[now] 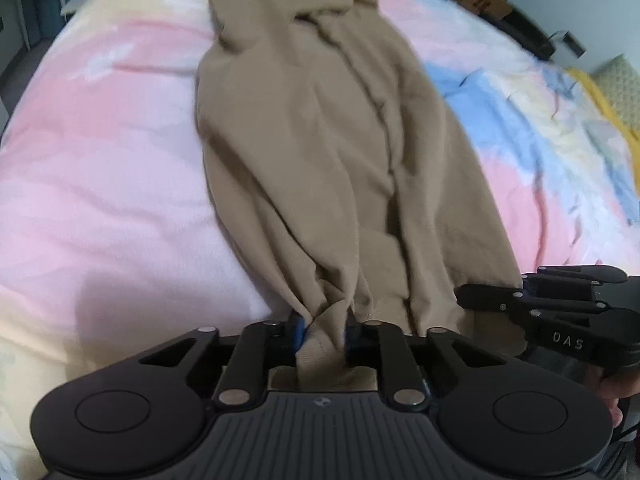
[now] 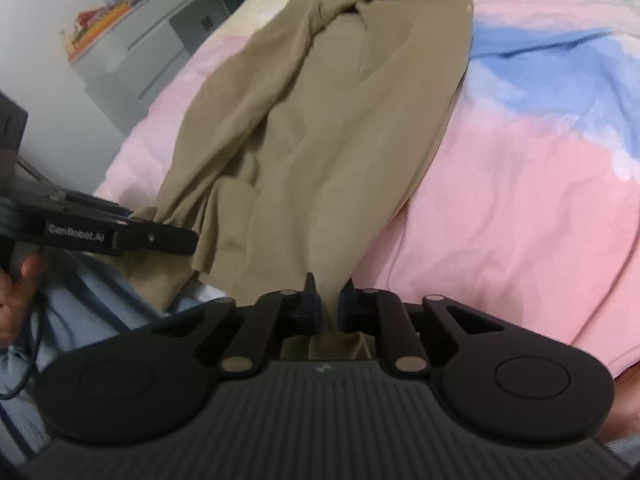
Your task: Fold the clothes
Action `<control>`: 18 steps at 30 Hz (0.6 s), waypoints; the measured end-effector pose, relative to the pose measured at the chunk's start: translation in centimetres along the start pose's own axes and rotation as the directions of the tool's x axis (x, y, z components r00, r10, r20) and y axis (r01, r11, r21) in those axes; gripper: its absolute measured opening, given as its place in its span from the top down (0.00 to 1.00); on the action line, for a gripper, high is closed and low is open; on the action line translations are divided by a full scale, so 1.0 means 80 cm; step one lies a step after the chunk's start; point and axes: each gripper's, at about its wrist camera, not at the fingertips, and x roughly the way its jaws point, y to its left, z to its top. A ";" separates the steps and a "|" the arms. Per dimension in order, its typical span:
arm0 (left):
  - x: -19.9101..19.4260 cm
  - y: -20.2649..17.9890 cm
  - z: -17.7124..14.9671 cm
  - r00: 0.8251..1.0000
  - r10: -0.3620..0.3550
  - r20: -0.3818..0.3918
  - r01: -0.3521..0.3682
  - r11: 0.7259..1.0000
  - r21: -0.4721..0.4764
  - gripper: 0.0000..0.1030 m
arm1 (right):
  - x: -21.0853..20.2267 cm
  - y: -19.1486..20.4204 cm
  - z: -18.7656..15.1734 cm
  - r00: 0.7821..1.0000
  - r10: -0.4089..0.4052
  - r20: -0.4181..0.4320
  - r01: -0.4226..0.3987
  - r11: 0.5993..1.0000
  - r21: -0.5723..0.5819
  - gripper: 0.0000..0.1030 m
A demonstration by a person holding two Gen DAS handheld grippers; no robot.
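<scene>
Tan trousers (image 1: 320, 140) lie lengthwise on a pastel bedspread (image 1: 100, 160), their long axis running from the near hem ends straight away to the far waist end, which bunches near the top edge of both wrist views. The garment is already doubled along its length, so that the two leg ends lie side by side at the near edge. The left gripper (image 1: 322, 330) is clamped on a gathered pinch of the left hem, cloth filling the narrow gap between its jaws; the right gripper (image 2: 329, 308) is likewise closed on the right hem, a ridge of cloth rising from between its pads. Both hands thus sit at the near end, just beside each other, neither nearer to the waist. Judged from this layout, the coming fold would carry the hems away along the long axis toward the far waist, and nothing rests on the trousers to obstruct that path. Outward, the bedspread shows pink, blue and yellow patches; pale drawers (image 2: 160, 40) stand to the far left, and dark, blurred objects lie beyond the far right edge of the bed.
</scene>
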 end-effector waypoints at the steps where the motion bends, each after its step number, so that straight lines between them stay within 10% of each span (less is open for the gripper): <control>1: -0.010 0.001 0.000 0.999 -0.022 0.032 0.022 1.000 -0.008 0.87 | -0.008 0.000 0.002 1.000 0.003 0.018 -0.003 1.000 0.000 0.90; 7: -0.078 0.001 0.006 0.965 -0.129 0.228 0.149 0.986 -0.073 0.88 | -0.081 -0.005 0.024 0.985 0.026 0.169 -0.024 1.000 -0.013 0.91; 18: -0.234 -0.056 0.006 0.880 -0.200 0.431 0.212 0.977 0.021 0.88 | -0.226 0.014 0.057 0.897 0.109 0.429 -0.078 0.993 -0.089 0.91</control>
